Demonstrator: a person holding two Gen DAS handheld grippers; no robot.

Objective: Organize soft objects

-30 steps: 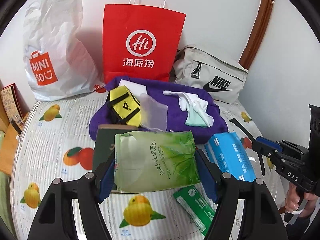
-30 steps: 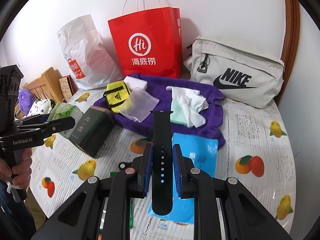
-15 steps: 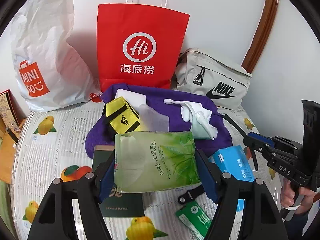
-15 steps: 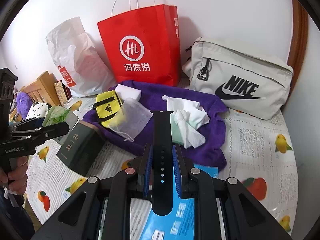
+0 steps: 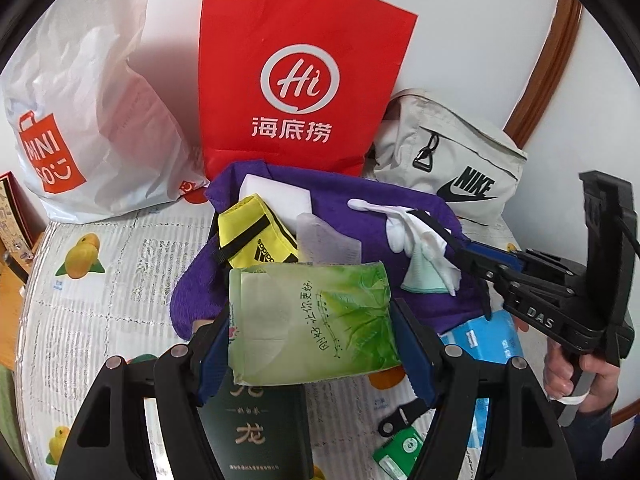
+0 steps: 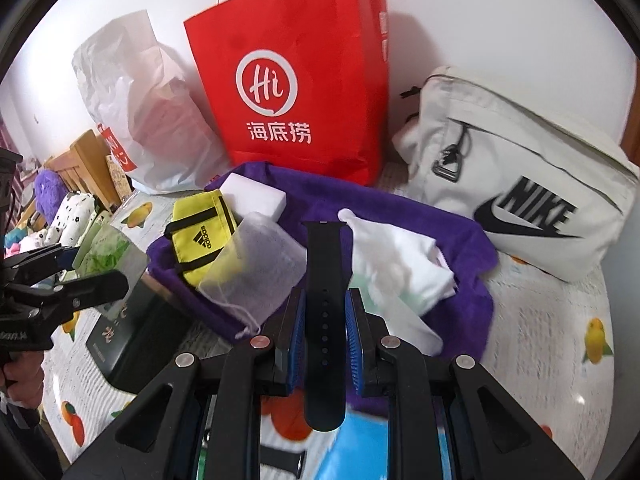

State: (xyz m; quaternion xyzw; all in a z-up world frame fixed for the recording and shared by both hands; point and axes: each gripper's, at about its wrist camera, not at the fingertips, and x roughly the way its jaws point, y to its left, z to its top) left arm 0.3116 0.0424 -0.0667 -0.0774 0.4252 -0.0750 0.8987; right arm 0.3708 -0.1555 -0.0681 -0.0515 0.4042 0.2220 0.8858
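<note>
Two grippers are both loaded above a bench (image 5: 120, 248) covered in a fruit-print cloth. Far left against the wall slumps a white Miniso bag (image 5: 80, 120); next to it stands a red paper bag (image 5: 296, 80), and to the right a pale Nike pouch (image 5: 460, 160). In front of the red bag lies a purple towel (image 6: 420, 216) carrying a yellow Adidas pouch (image 5: 256, 236), a white block (image 6: 256, 196), a mesh sachet (image 6: 256, 268) and crumpled white cloths (image 6: 396, 264). The left gripper (image 5: 312, 340) is spread wide, its blue pads clamped on the sides of a green tissue pack (image 5: 312, 320) — held over the towel's near edge and a dark green box (image 5: 256, 432). The right gripper (image 6: 324, 332) is nearly closed, pinching a black watch strap (image 6: 324, 304) upright between its pads, the strap's tip over the towel. A blue packet (image 5: 488, 340) lies right of the tissue pack, with a small green carton (image 5: 400, 448) nearer the camera.
</note>
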